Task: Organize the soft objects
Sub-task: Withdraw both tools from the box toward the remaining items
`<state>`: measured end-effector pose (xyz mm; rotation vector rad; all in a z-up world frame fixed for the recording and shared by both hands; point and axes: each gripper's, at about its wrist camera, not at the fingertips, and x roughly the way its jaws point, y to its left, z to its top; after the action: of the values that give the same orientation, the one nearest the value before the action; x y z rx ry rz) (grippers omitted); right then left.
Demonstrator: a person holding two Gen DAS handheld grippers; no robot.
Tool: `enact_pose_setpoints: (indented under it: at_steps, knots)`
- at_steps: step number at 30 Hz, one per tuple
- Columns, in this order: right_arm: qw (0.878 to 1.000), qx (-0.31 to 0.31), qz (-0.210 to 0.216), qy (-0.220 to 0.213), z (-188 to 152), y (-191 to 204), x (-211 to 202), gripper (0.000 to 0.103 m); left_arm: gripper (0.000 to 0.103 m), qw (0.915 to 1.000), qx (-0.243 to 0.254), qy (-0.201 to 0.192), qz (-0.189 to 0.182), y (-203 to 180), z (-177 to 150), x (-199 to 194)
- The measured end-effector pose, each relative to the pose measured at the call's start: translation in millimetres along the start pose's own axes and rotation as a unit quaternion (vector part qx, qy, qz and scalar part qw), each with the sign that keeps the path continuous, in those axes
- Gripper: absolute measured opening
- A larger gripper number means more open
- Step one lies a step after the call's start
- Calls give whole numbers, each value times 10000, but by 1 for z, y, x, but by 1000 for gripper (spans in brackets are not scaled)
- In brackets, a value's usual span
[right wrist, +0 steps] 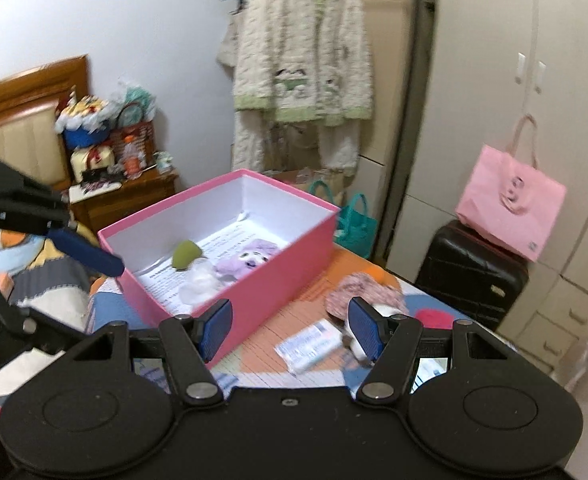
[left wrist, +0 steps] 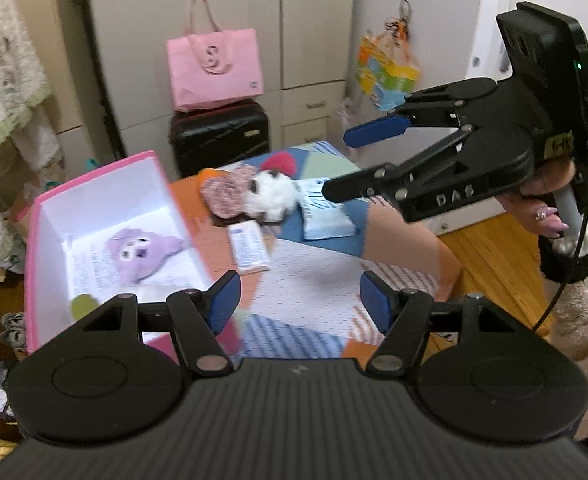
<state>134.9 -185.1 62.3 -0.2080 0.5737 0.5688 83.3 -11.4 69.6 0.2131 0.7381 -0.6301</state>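
A pink box [left wrist: 34,240] [right wrist: 278,276] with white inside stands on the patchwork-covered table [left wrist: 314,280]. Inside lie a purple plush [left wrist: 142,252] [right wrist: 250,258], a green soft object [right wrist: 186,254] and a white soft thing [right wrist: 200,284]. On the cloth lie a white fluffy plush [left wrist: 272,196], a pink patterned fabric piece [left wrist: 224,192] [right wrist: 360,290], a tissue pack [left wrist: 250,248] [right wrist: 312,344] and a blue-white packet [left wrist: 322,212]. My left gripper [left wrist: 298,300] is open and empty above the cloth. My right gripper [right wrist: 290,330] [left wrist: 334,164] is open and empty beside the white plush.
A black suitcase [left wrist: 220,136] [right wrist: 474,276] with a pink tote bag [left wrist: 214,68] [right wrist: 512,210] stands by the wardrobe. A robe [right wrist: 302,60] hangs on the wall. A cluttered nightstand [right wrist: 122,196] is at the left. Wooden floor [left wrist: 490,256] lies to the right.
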Motion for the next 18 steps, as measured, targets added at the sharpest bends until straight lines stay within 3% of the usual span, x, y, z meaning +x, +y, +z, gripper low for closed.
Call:
enact_pose_setpoints:
  at_steps: [6,18]
  knots:
    - [9993,367,-37,12,-20,-28,-6,69,65,9998,45,116,-121,-14,2,30]
    - [9968,770,196,95,-51,-72,14,70,64,9994,17,341,50,-24,5,95]
